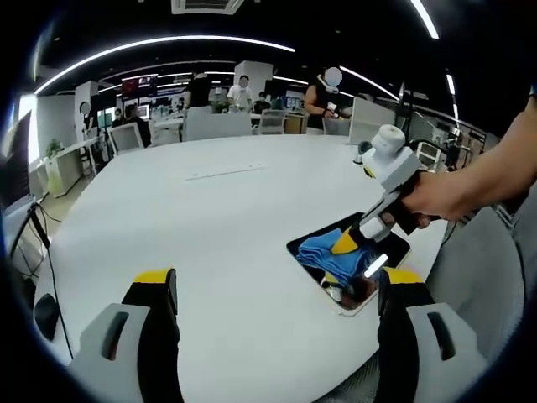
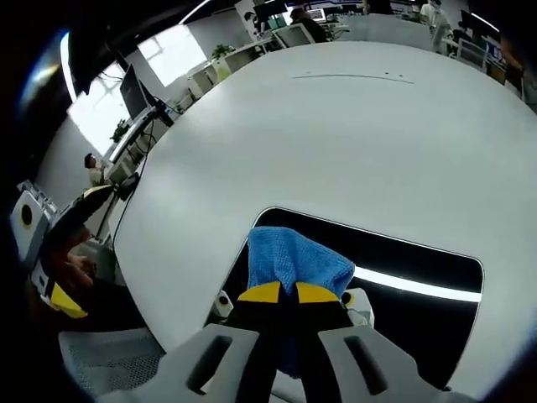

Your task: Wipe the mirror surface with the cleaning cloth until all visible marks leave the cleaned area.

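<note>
Right hand-held gripper (image 2: 280, 293) angled down, clenched on blue cloth (image 2: 294, 256) atop mirror (image 2: 436, 285); left hand-held gripper (image 1: 277, 290) spread wide above white table (image 1: 210, 235).

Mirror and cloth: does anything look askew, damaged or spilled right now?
Nothing stands out. The mirror lies flat on the white table, near its edge, with no crack visible. The right hand-held gripper is shut on the blue cloth and holds it against the glass. Nothing is spilled.

Both grippers, left gripper (image 1: 277, 294) and right gripper (image 2: 280, 292), have grey jaws (black inside) capped with yellow tips.
</note>
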A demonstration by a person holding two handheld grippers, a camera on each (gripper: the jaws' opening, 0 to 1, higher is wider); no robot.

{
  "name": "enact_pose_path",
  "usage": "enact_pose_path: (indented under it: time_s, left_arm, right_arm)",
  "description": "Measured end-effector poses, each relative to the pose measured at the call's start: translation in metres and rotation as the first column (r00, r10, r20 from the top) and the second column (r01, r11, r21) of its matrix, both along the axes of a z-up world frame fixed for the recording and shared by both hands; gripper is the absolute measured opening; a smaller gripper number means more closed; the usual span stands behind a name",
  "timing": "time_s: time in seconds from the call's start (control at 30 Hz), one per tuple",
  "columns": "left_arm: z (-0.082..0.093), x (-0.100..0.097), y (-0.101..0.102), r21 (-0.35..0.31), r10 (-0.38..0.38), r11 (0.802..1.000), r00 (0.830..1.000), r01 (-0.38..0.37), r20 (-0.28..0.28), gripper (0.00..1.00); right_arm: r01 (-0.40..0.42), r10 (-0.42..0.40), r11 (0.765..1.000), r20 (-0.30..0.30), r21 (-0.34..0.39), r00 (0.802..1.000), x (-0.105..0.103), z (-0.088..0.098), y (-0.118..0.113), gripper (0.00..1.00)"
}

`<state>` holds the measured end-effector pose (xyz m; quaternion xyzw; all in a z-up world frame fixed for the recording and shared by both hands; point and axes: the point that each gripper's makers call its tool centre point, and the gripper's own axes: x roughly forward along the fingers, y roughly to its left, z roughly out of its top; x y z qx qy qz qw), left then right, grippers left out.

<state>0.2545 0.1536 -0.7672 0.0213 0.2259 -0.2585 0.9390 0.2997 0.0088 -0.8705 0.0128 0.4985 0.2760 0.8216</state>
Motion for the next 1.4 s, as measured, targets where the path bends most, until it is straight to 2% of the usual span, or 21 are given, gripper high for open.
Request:
enact_pose_path:
  time_s: [0.17, 0.33, 0.5, 0.6, 0.93, 1.13, 1.33, 1.4]
  left_arm:
    - [0.001, 0.001, 0.000, 0.005, 0.009, 1.000, 1.000, -0.009, 0.001, 0.99]
    - [0.003, 0.000, -0.003, 0.014, 0.020, 1.000, 1.000, -0.020, 0.007, 0.99]
    - [0.007, 0.001, -0.008, -0.017, 0.028, 0.999, 0.999, -0.027, 0.019, 0.99]
    - [0.004, -0.003, -0.014, -0.003, 0.012, 1.000, 1.000, -0.012, 0.016, 0.99]
    - [0.002, -0.004, -0.011, -0.001, 0.005, 1.000, 1.000, -0.005, 0.008, 0.99]
    - [0.002, -0.004, -0.012, -0.001, 0.001, 1.000, 1.000, -0.001, 0.014, 0.99]
    - [0.004, -0.002, -0.014, -0.031, 0.012, 0.999, 1.000, -0.011, 0.025, 0.99]
    - [0.002, -0.003, -0.014, -0.038, 0.019, 0.999, 1.000, -0.019, 0.011, 0.99]
  right_arm:
    - [0.018, -0.018, 1.000, -0.006, 0.012, 1.000, -0.001, -0.001, -0.008, 0.00]
    - [-0.009, 0.009, 1.000, 0.009, -0.012, 1.000, -0.004, -0.001, -0.021, 0.00]
    - [0.022, -0.022, 1.000, 0.007, 0.007, 1.000, -0.005, -0.002, -0.041, 0.00]
    - [0.036, -0.036, 0.999, 0.014, 0.003, 0.999, -0.005, -0.002, -0.048, 0.00]
    - [0.080, -0.080, 0.997, 0.019, 0.005, 0.997, -0.005, -0.002, -0.070, 0.00]
    - [0.116, -0.116, 0.993, -0.002, 0.025, 0.993, -0.005, -0.002, -0.082, 0.00]
    - [0.141, -0.141, 0.989, -0.007, 0.031, 0.990, -0.007, -0.002, -0.095, 0.00]
    - [0.153, -0.153, 0.988, -0.009, 0.036, 0.988, -0.008, -0.002, -0.100, 0.00]
